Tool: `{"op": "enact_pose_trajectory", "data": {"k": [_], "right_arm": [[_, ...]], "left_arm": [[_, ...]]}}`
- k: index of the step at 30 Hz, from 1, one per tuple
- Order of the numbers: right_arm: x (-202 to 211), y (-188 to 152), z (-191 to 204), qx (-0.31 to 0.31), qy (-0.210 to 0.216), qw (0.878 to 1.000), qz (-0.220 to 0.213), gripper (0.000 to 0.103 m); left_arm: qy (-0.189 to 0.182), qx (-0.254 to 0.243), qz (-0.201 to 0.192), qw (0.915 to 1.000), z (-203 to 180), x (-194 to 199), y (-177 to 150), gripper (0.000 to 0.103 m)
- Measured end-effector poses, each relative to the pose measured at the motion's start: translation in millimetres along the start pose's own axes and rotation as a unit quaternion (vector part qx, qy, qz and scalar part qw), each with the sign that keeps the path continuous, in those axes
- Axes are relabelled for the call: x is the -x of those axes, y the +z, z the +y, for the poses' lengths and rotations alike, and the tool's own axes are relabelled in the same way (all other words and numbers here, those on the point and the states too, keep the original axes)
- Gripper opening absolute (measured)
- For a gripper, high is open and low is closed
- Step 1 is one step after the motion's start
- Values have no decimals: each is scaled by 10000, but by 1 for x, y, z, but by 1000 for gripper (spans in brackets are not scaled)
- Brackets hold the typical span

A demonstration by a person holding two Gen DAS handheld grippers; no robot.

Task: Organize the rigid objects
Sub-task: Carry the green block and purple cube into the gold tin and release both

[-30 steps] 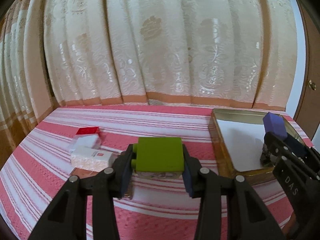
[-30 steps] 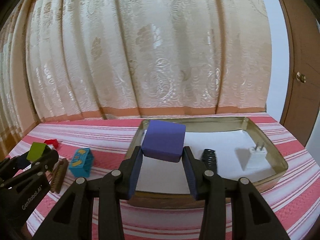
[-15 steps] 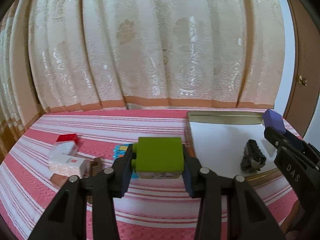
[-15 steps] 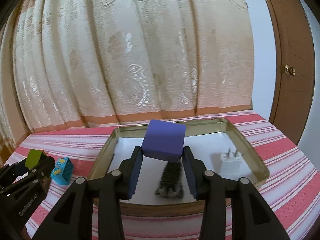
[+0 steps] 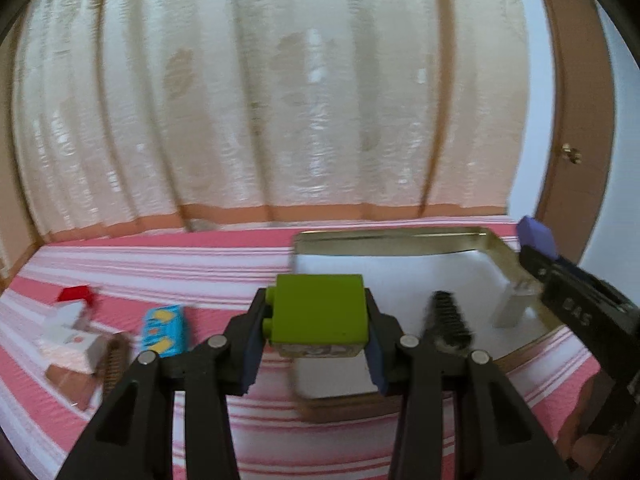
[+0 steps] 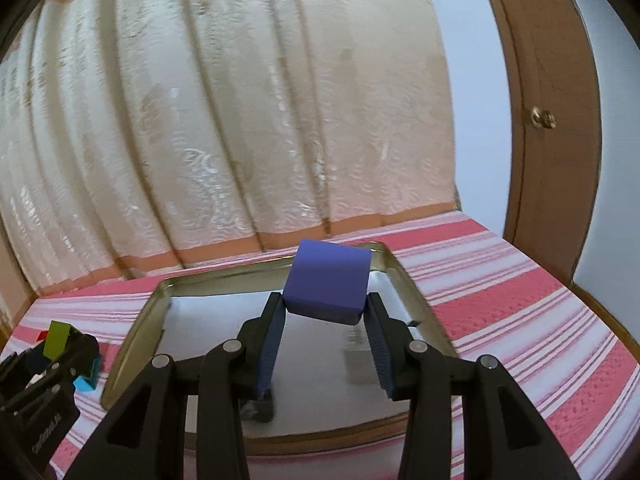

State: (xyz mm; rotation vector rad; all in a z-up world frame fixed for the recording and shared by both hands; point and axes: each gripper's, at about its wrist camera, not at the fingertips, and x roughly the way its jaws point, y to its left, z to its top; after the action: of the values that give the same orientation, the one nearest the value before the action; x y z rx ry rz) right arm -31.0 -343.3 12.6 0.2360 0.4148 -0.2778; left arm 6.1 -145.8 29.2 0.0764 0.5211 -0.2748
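My left gripper (image 5: 318, 334) is clamped on a green block (image 5: 320, 308), its blue pads pressing the block's two sides; the block is a smooth, boxy plastic piece with round studs on its left face and a printed underside. It hangs above the near left corner of the metal tray (image 5: 384, 236). My right gripper (image 6: 324, 332) grips a purple block (image 6: 326, 282), matte and square-edged, tilted a little to the right, raised over the tray's (image 6: 132, 332) right half.

The tray is a shallow brass-coloured rectangle with a thin upright rim and a white floor. Inside it, in the left view, a black ridged clip (image 5: 448, 322) lies near the front rim and a white plug adapter (image 5: 512, 308) sits toward the right wall. The middle and far part of the white floor is bare. The right view shows the adapter only as a blur just behind my right finger.

Left of the tray, on the pink-and-white striped cloth (image 5: 160, 264), lie a cyan block with yellow marks (image 5: 164, 330), a brown comb-like piece (image 5: 114, 364), a flat brown card (image 5: 70, 382) and a white-and-red box (image 5: 66, 334), all close together. The cloth is woven and ribbed. A cream brocade curtain (image 5: 260, 100) closes off the far edge, and a brown wooden door (image 6: 548, 120) with a brass knob stands at the right.
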Motion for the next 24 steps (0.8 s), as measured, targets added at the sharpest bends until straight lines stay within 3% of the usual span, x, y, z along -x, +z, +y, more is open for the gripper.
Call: {"op": "enact_pose_trajectory", "data": {"k": [10, 24], "right_arm": [[-10, 8, -24, -31, -194, 9998, 28, 44], [-45, -4, -14, 306, -288, 9970, 654, 44]], "left_arm": [[-329, 16, 177, 9993, -26, -25, 3, 42], [67, -115, 528, 9985, -41, -62, 2, 42]]}}
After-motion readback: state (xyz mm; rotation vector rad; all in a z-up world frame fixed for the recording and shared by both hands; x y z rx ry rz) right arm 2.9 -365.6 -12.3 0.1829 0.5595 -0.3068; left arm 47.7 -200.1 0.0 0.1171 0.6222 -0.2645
